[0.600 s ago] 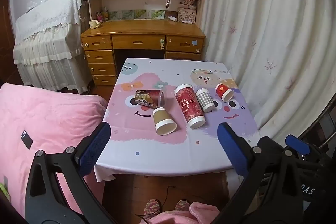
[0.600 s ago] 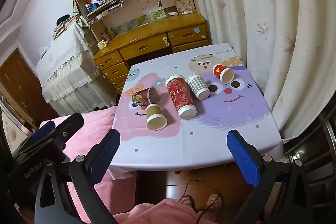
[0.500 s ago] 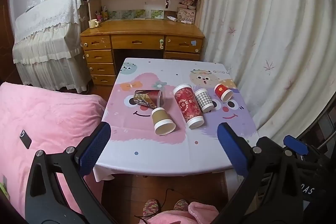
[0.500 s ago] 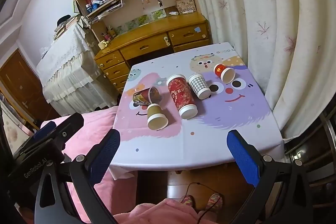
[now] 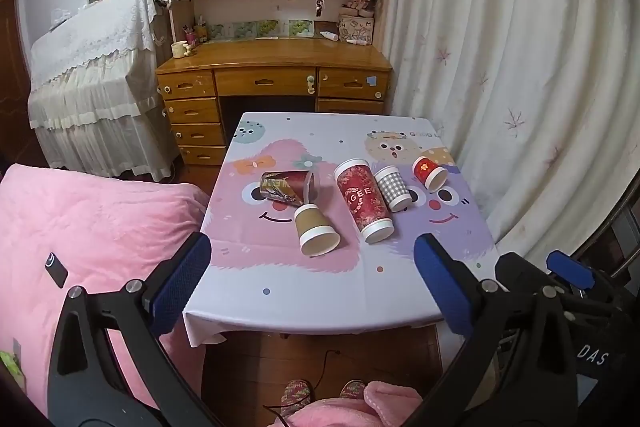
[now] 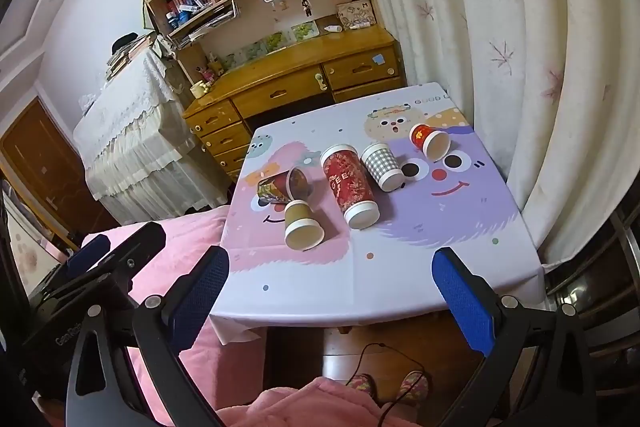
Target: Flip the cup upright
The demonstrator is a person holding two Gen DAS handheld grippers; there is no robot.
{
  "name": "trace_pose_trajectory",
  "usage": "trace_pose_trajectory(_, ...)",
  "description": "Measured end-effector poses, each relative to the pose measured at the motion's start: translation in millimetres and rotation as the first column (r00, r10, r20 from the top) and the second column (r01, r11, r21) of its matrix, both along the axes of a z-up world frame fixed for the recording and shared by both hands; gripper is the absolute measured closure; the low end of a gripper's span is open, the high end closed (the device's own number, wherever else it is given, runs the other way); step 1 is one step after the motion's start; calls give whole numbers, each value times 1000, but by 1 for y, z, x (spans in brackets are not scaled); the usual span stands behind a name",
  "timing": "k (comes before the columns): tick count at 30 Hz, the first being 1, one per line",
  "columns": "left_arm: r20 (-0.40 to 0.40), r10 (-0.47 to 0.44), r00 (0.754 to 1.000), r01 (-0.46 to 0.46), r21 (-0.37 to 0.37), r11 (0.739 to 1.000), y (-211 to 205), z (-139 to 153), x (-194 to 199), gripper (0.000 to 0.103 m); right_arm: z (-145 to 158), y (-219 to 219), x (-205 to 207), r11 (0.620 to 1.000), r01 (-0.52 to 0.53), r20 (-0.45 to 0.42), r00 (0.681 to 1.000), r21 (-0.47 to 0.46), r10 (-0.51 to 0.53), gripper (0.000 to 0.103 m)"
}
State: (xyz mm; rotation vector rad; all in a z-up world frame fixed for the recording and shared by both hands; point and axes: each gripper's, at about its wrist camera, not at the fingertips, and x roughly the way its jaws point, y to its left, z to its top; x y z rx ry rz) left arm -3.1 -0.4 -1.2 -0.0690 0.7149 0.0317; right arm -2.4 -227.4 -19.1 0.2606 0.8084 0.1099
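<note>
Several paper cups lie on their sides on the cartoon-print table (image 5: 320,291): a dark patterned cup (image 5: 286,187), a brown cup (image 5: 316,235), a tall red cup (image 5: 363,201), a checked cup (image 5: 394,188) and a small red cup (image 5: 429,173). They also show in the right wrist view: brown cup (image 6: 302,230), tall red cup (image 6: 351,186), checked cup (image 6: 383,166), small red cup (image 6: 430,141). My left gripper (image 5: 312,283) and right gripper (image 6: 332,291) are both open and empty, held short of the table's near edge.
A pink bed (image 5: 80,227) borders the table's left side. A curtain (image 5: 520,87) hangs along the right. A wooden desk (image 5: 276,75) with bookshelves stands behind the table. The person's slippered feet (image 5: 320,391) are on the wooden floor below.
Both views have shifted very slightly; the cups have not moved and both grippers stay open.
</note>
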Motion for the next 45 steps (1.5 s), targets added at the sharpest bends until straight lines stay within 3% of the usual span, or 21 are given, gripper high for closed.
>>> trace_pose_trajectory(14, -7, 10, 1000, -10, -5, 1000, 3, -4, -2, 2, 12, 5, -9, 999, 15, 24, 1000, -47, -14, 0)
trace_pose_trajectory(29, -6, -6, 1000, 6, 0, 1000, 8, -2, 4, 2, 20, -12, 4, 998, 62, 4, 998, -22, -62, 0)
trace_pose_trajectory(45, -91, -18, 996, 16, -23, 1000, 41, -30, 31, 2, 13, 11, 9, 985, 148, -2, 989, -88, -149, 0)
